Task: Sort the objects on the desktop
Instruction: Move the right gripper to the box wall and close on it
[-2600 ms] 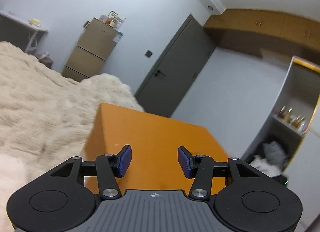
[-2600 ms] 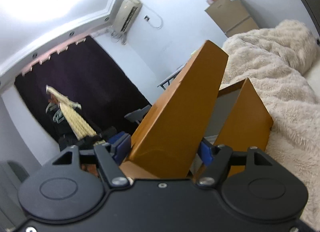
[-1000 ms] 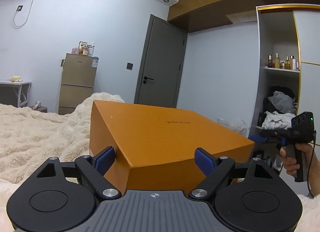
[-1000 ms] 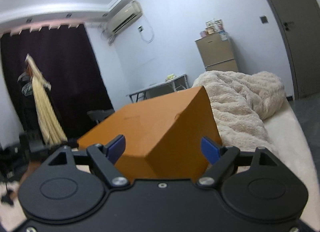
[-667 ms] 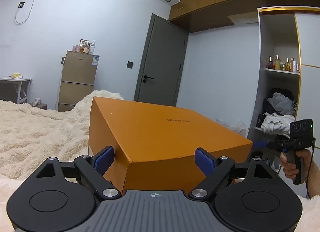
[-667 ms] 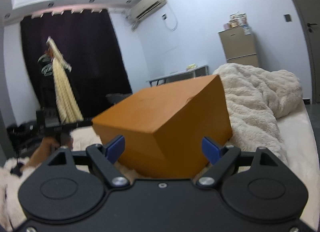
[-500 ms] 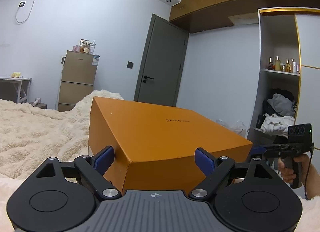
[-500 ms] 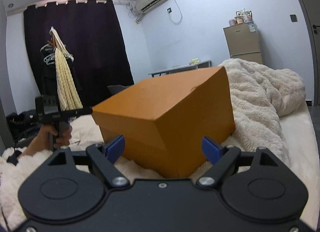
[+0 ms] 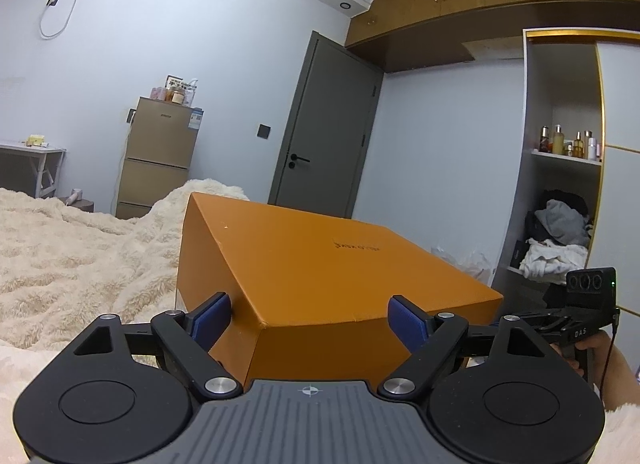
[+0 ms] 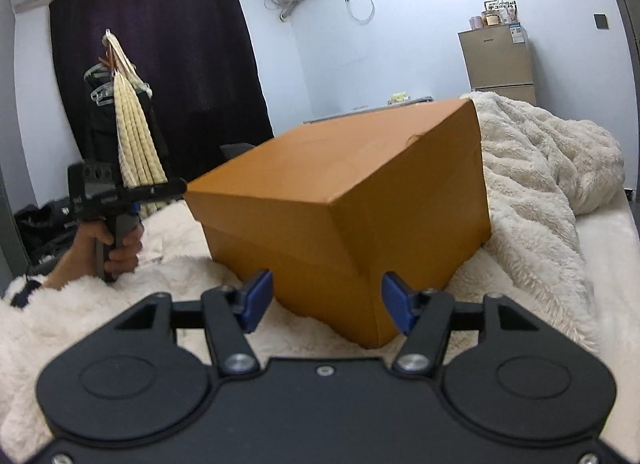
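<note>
On fluffy blanket [image 10: 540,192], right gripper [image 10: 326,298] level, closing around orange box [image 10: 360,192] corner

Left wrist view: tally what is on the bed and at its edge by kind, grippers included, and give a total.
Orange box: 1
Fluffy cream blanket: 1
Handheld grippers: 2, the left gripper astride a box corner, the right gripper beside the box
Total: 4
</note>
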Available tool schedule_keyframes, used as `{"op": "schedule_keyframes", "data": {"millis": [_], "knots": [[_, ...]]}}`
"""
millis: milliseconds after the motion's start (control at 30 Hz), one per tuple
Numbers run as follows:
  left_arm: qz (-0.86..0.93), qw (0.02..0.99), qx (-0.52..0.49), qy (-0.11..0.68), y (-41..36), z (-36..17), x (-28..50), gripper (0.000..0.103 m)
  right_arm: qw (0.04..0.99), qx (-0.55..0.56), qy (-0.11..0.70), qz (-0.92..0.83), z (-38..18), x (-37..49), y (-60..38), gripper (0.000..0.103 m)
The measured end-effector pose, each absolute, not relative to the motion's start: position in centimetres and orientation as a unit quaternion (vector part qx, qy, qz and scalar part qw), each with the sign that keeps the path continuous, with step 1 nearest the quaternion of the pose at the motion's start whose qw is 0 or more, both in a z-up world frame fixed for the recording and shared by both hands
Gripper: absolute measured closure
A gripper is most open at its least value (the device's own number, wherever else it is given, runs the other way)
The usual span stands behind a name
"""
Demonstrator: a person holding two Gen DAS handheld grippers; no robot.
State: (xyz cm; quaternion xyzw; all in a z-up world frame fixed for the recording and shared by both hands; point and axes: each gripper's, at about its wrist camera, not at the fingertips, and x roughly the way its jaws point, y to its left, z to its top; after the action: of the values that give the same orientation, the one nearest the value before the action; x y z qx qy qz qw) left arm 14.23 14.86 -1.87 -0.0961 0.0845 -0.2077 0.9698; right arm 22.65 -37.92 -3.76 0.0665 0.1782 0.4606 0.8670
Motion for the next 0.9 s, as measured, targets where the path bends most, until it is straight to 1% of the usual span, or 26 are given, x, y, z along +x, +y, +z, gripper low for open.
{"op": "schedule_keyframes", "data": {"millis": [100,167,233,500,633,733,900], "knots": [[-0.206,0.97,-0.093,0.085,14.7,-1.8,14.2,0.022,0.868,0.079,0.172,0.459,-3.6,22.7,-38.4,0.049],[-0.205,0.97,-0.094,0.085,14.7,-1.8,14.2,0.022,0.867,0.09,0.168,0.46,-3.4,22.8,-38.8,0.056],[-0.205,0.97,-0.095,0.085,14.7,-1.7,14.1,0.022,0.867,0.096,0.166,0.46,-3.4,22.9,-38.9,0.059],[-0.203,0.971,-0.09,0.084,14.6,-1.7,14.0,0.022,0.871,0.077,0.17,0.454,-3.9,23.1,-38.6,0.055],[-0.206,0.971,-0.092,0.083,14.8,-1.8,14.0,0.022,0.88,0.064,0.168,0.439,-4.1,23.2,-39.0,0.048],[-0.208,0.97,-0.092,0.082,14.9,-1.8,13.8,0.022,0.881,0.073,0.163,0.439,-4.1,23.2,-39.5,0.045],[-0.209,0.971,-0.083,0.082,14.7,-2.1,13.7,0.022,0.882,0.086,0.153,0.438,-4.0,23.3,-39.6,0.044]]}}
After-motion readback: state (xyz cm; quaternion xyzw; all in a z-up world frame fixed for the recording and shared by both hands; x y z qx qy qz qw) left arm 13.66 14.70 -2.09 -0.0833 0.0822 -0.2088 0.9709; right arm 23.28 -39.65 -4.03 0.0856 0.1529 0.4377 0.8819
